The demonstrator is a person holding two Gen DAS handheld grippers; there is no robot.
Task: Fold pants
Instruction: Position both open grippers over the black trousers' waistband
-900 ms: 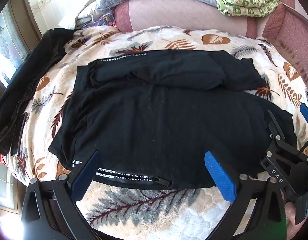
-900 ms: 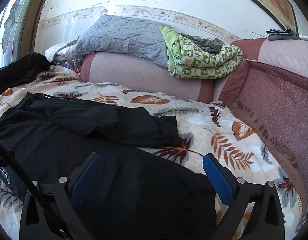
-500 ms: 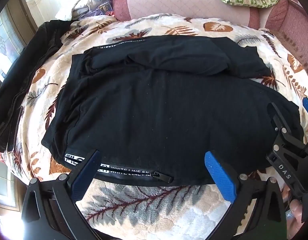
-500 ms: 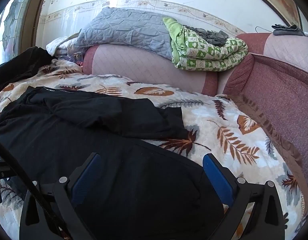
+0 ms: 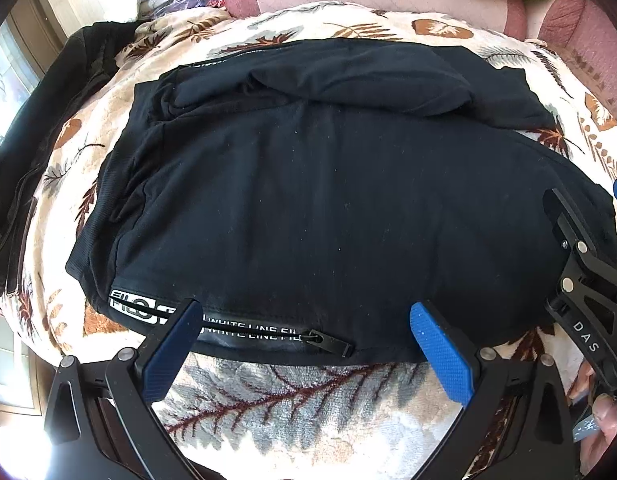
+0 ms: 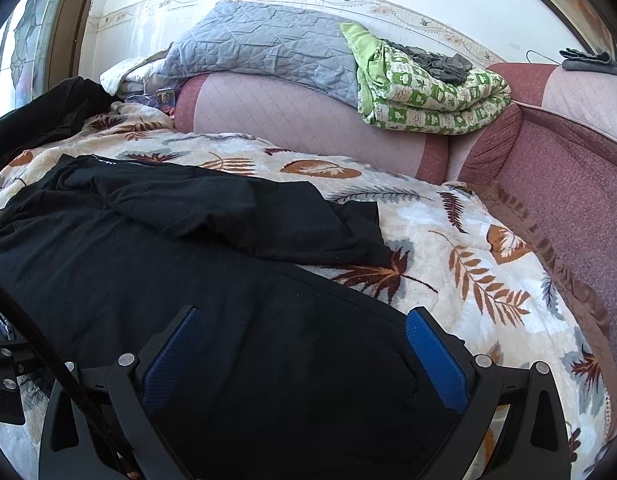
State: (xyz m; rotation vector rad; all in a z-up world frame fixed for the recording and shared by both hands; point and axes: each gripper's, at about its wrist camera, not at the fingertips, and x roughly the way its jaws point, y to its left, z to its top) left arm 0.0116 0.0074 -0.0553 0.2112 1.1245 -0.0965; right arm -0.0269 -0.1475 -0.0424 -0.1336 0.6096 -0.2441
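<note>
Black pants (image 5: 328,208) lie spread on a leaf-print blanket (image 5: 292,400), partly folded, with a white-lettered zip pocket (image 5: 268,334) along the near edge. My left gripper (image 5: 304,344) is open, its blue fingers straddling that near edge by the zipper. My right gripper (image 6: 304,356) is open over the right end of the pants (image 6: 188,272), with the fabric lying between its fingers. The right gripper also shows at the right edge of the left wrist view (image 5: 588,264).
A dark jacket (image 5: 32,160) lies at the blanket's left side. A grey quilt (image 6: 264,48) and a green patterned blanket (image 6: 424,92) rest on the pink sofa back (image 6: 308,120). The maroon sofa arm (image 6: 580,184) borders the right.
Both grippers have moved in closer and lower over the near edge of the pants. Both stay open. The pants have not moved.
</note>
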